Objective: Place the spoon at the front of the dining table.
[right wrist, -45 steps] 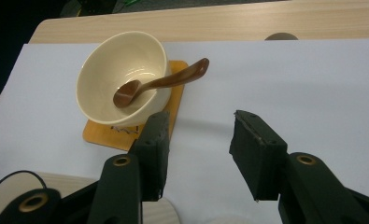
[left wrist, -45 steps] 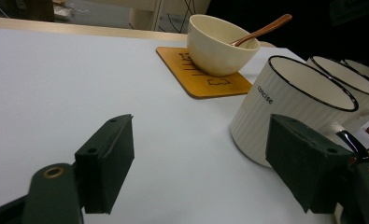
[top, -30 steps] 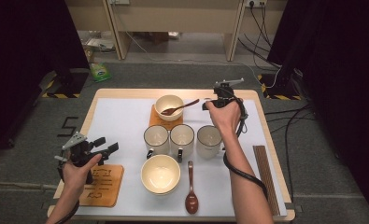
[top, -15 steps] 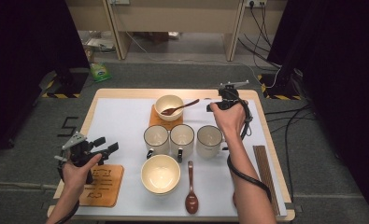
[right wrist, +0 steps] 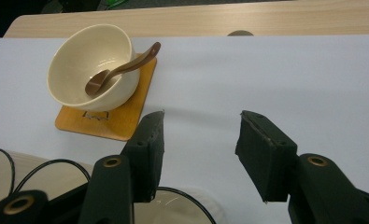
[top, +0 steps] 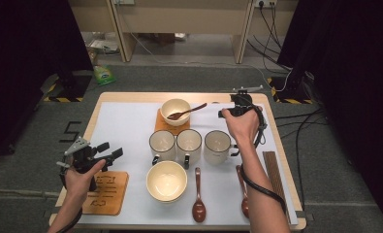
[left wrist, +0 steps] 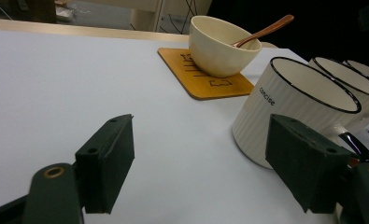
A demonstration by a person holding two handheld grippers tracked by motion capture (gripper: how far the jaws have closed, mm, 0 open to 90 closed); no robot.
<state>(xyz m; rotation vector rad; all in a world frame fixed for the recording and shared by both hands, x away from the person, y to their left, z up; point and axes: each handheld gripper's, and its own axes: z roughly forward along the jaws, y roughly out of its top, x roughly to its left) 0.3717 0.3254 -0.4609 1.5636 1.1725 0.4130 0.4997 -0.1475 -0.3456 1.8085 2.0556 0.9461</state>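
spoon (top: 186,112): lying in the far bowl (top: 175,110) on its coaster (top: 168,125), handle toward the right gripper (top: 226,112)
right gripper: jaws apart, empty, just beside the handle
left gripper (top: 112,151): jaws apart, empty, above the near coaster (top: 106,193)

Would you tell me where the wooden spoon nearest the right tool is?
In the high view, the wooden spoon rests in the far bowl on its coaster, just left of the open right tool.

Black fingers (right wrist: 266,156) with brass screws, grey three-cornered plates, trailing black cables.
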